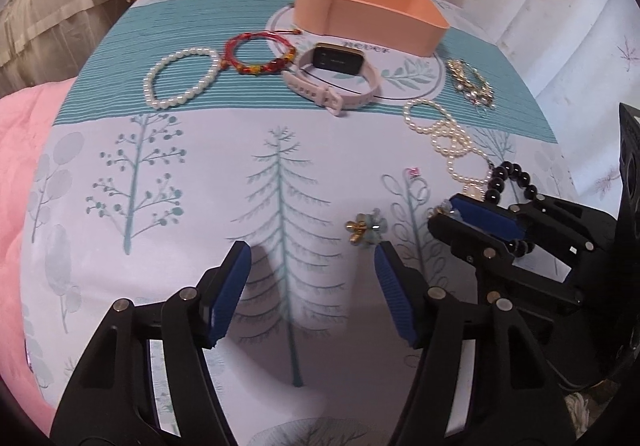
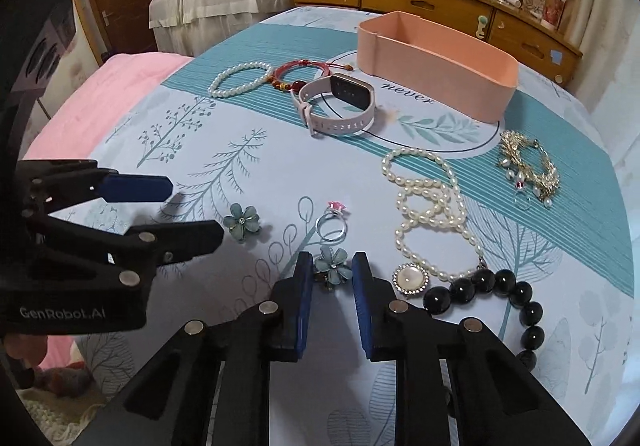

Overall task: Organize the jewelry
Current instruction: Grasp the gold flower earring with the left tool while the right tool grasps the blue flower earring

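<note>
The bed (image 2: pixel 248 134) carries everything; the pink box (image 2: pixel 436 66) sits far ahead of both tools. The left tool (image 1: pixel 312 270) hangs with jaws apart, nothing between them, one flower earring (image 1: pixel 366 230) just off its right tip. The right tool (image 2: pixel 332 266) has closed around the second flower earring (image 2: pixel 332 266), pads touching or nearly so. Risk: such a small, uneven piece may twist out on lifting, or the ring (image 2: pixel 331 226) just ahead gets nudged.
</note>
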